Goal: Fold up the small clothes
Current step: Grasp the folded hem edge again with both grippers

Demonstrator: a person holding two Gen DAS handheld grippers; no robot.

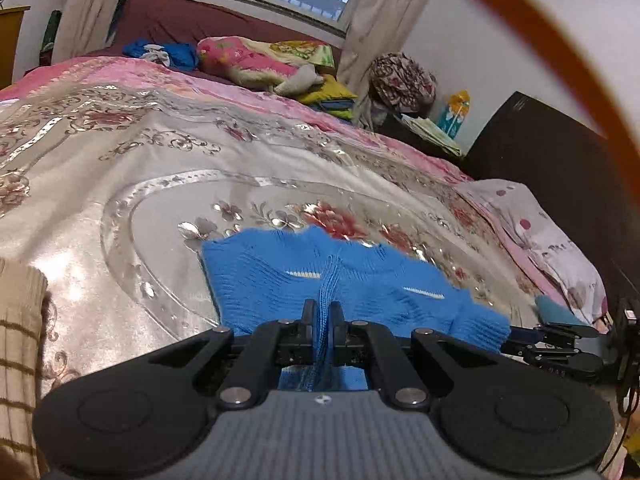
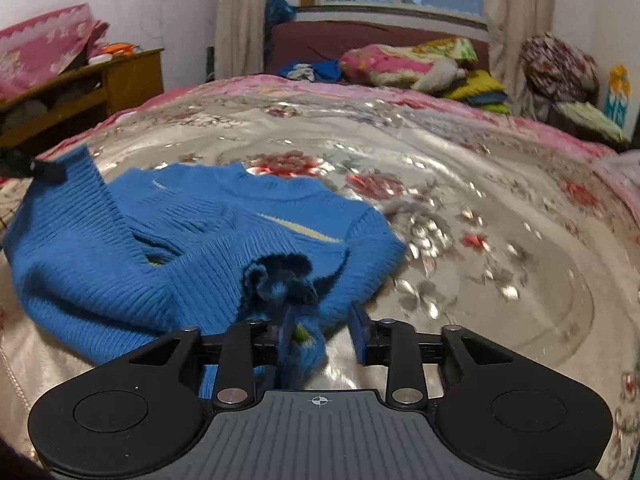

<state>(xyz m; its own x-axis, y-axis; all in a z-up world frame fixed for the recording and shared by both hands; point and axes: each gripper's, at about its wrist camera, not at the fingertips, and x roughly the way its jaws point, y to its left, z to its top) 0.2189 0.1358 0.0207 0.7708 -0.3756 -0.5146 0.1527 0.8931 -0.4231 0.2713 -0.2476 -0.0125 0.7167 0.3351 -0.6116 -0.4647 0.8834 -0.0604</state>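
A small blue knitted sweater (image 1: 280, 276) lies spread on the flowered bedspread (image 1: 120, 200). My left gripper (image 1: 323, 316) is shut on a pinched ridge of its knit, which runs up between the two fingers. In the right wrist view the sweater (image 2: 180, 240) lies left of centre with one corner lifted by the left gripper (image 2: 32, 168). My right gripper (image 2: 320, 334) stands open. A crumpled sleeve cuff (image 2: 300, 344) hangs between its jaws against the left finger, and the right finger (image 2: 358, 332) stands apart from it.
Pillows and folded clothes (image 2: 420, 64) are piled at the head of the bed. A wooden desk (image 2: 100, 80) stands at the left, a dark cabinet (image 1: 560, 168) at the right. A checked beige cloth (image 1: 20, 340) shows at the left edge. An orange band (image 1: 560, 52) curves across the lens.
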